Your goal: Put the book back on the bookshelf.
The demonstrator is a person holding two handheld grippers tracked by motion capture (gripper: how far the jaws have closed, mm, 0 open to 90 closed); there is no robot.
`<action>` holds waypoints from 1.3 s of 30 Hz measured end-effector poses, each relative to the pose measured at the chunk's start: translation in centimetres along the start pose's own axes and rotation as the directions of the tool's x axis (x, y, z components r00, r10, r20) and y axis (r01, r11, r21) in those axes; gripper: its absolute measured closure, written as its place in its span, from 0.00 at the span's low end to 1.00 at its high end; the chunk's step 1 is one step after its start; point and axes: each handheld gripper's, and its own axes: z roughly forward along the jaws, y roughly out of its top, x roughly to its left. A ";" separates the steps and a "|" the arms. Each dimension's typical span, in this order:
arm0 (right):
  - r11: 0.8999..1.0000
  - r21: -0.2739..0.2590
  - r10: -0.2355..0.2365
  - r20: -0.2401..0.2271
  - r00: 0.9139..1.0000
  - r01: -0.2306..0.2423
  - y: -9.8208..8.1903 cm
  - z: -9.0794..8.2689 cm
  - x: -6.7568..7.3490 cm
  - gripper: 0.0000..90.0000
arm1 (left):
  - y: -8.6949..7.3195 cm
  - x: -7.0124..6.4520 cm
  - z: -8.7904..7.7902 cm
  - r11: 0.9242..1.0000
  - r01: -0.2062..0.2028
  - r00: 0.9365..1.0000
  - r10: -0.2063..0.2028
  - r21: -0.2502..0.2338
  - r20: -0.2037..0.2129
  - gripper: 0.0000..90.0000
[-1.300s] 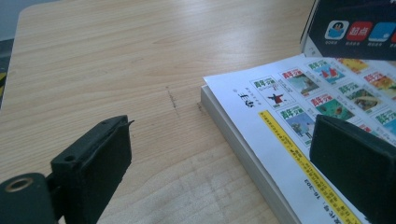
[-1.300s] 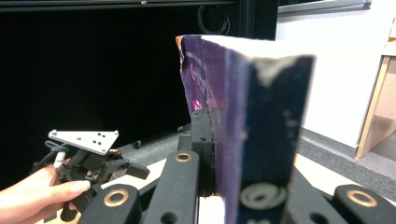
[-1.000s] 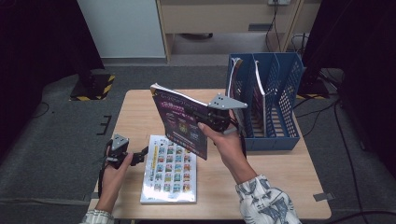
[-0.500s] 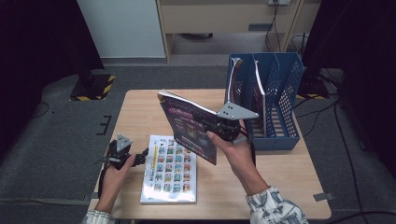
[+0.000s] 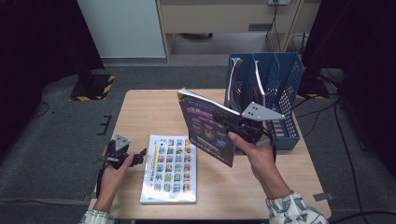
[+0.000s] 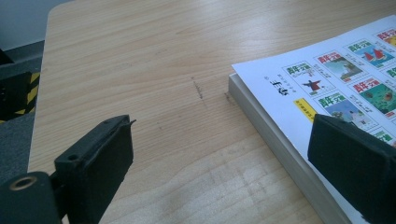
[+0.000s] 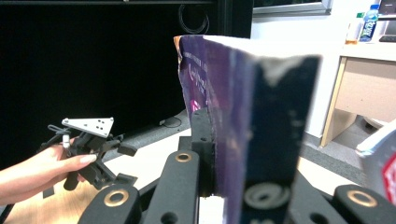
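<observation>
Since a second ago the purple book (image 5: pixel 208 128) has swung up and rightward, clamped tight in the right tongs (image 5: pixel 233 127). Blue file rack (image 5: pixel 285 116) sits just right of it, slots running front-to-back. Left tongs (image 5: pixel 140 156) idle wide open beside the picture book (image 5: pixel 170 170) on the tabletop (image 5: pixel 149 109).

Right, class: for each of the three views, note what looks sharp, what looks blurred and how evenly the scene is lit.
High view: the light wooden table is evenly lit, the room's sides fall into darkness. Left gripper view: the wood grain and the white picture-grid book are sharp. Right gripper view: the purple-covered book sits too close and is blurred, against a black background at left and a bright wall at right.
</observation>
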 end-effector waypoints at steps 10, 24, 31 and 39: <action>1.000 0.009 0.011 0.006 1.000 -0.011 -0.5 -1.7 -0.8 0.93 | 0.0 0.0 0.0 1.000 -0.002 1.000 0.002 0.001 -0.001 0.07; 0.999 0.016 0.027 0.012 1.000 -0.028 -1.4 -4.4 -1.3 0.93 | -0.2 0.0 0.3 1.000 -0.005 1.000 0.005 0.022 0.001 0.07; 0.999 0.021 0.036 0.018 0.999 -0.036 -2.1 -5.7 -1.7 0.93 | -0.2 0.0 0.3 1.000 -0.008 1.000 0.008 0.024 0.000 0.07; 0.998 0.040 0.043 0.034 0.999 -0.044 -2.7 -7.0 -2.6 0.93 | -0.2 -0.1 0.3 1.000 -0.014 1.000 0.013 0.027 0.003 0.07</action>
